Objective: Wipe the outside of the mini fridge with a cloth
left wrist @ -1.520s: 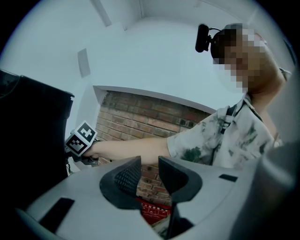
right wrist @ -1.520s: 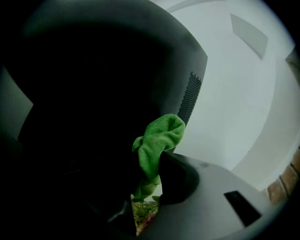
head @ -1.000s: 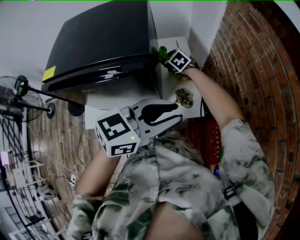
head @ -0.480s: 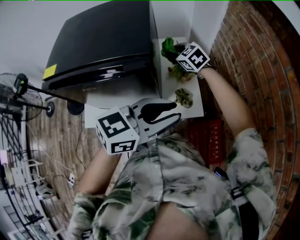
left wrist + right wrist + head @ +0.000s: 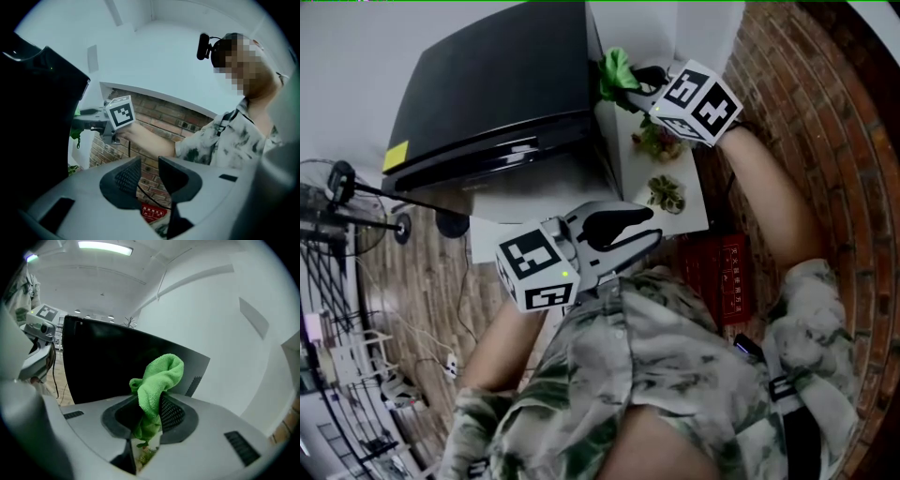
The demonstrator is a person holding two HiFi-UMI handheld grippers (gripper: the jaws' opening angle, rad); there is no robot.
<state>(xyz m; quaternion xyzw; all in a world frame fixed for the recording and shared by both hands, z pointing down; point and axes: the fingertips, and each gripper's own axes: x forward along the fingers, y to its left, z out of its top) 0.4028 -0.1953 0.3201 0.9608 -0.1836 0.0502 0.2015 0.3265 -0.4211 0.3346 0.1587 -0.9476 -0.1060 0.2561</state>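
Grip check: right claw (image 5: pixel 149 414) pinching the soft green microfibre cloth (image 5: pixel 157 380).

My jaws are pressed on the cloth's lower fold, and its loose bunch stands up past the tips. It looks light, limp and grippy, so I judge a mid-fold pinch suits it, though a dangling tail could snag. Straight ahead of the claw is the glossy black box-shaped mini fridge (image 5: pixel 108 366), at its upper side corner; I cannot tell whether the cloth touches it. That shell looks stiff and smooth, and should take firm strokes. A white plaster wall (image 5: pixel 211 324) sits close on the claw's right, so room there is tight. Below the claw is a white side table (image 5: pixel 694 216) with small green plants (image 5: pixel 666 194). My left claw (image 5: pixel 149 174) hangs well back, jaws slightly apart on nothing.
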